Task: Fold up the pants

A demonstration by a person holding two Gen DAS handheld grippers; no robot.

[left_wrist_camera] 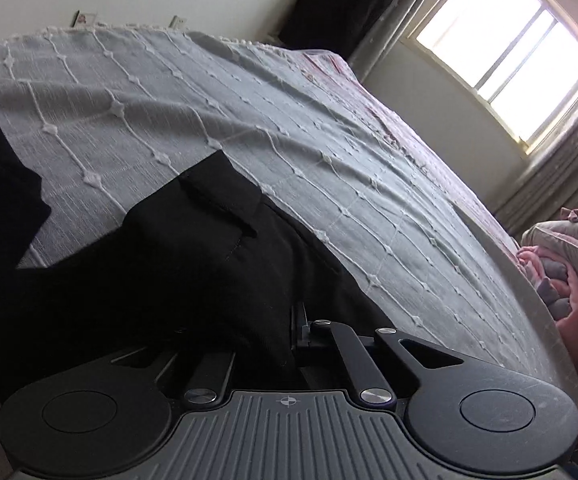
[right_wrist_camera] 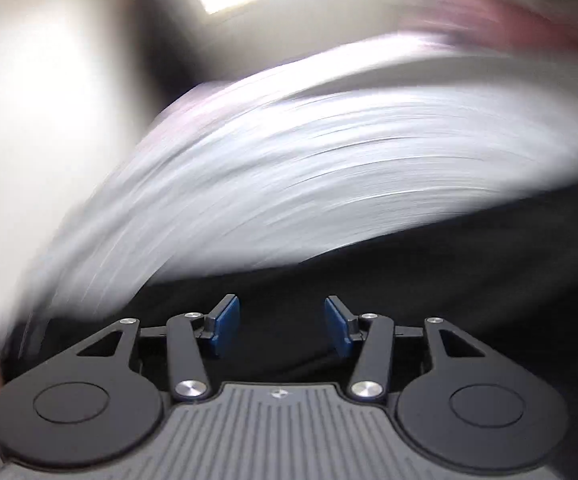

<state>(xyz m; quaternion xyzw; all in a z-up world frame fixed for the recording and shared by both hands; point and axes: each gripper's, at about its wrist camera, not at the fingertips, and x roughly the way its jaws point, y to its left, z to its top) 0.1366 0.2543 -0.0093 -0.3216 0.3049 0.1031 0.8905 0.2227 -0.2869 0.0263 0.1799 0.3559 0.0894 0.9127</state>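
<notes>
Left wrist view: nearest the lens sits the grey ribbed housing of the left gripper [left_wrist_camera: 295,330], flanked by two black round discs, with black linkage arms running forward. Black cloth covers the left linkage and drapes over the finger area. The right finger stands drawn in near the centre line with the cloth against it. The gripper appears clamped on the black pants [left_wrist_camera: 193,256]. The pad faces themselves are hidden under the fabric.

The pants spread forward and left from the gripper onto the bed. A hemmed or banded edge with a stitched seam shows at the far end of the nearer section. A second dark portion lies along the left frame edge.

Beneath them lies a pale grey bedspread [left_wrist_camera: 289,120] with raised white grid lines and small tufts. Its far edge carries a fringe. Bundled pink and beige bedding [left_wrist_camera: 569,272] sits at the right. A bright window [left_wrist_camera: 505,44] stands in the far wall.

Right wrist view: the right gripper [right_wrist_camera: 282,326] shows both blue pads [right_wrist_camera: 225,326] well apart, with nothing between them. Dark fabric, consistent with the pants [right_wrist_camera: 409,300], lies directly under and ahead of the fingers. Contact cannot be determined. Beyond that, the pale bedspread [right_wrist_camera: 309,168] is heavily motion-blurred. The background is unreadable.
</notes>
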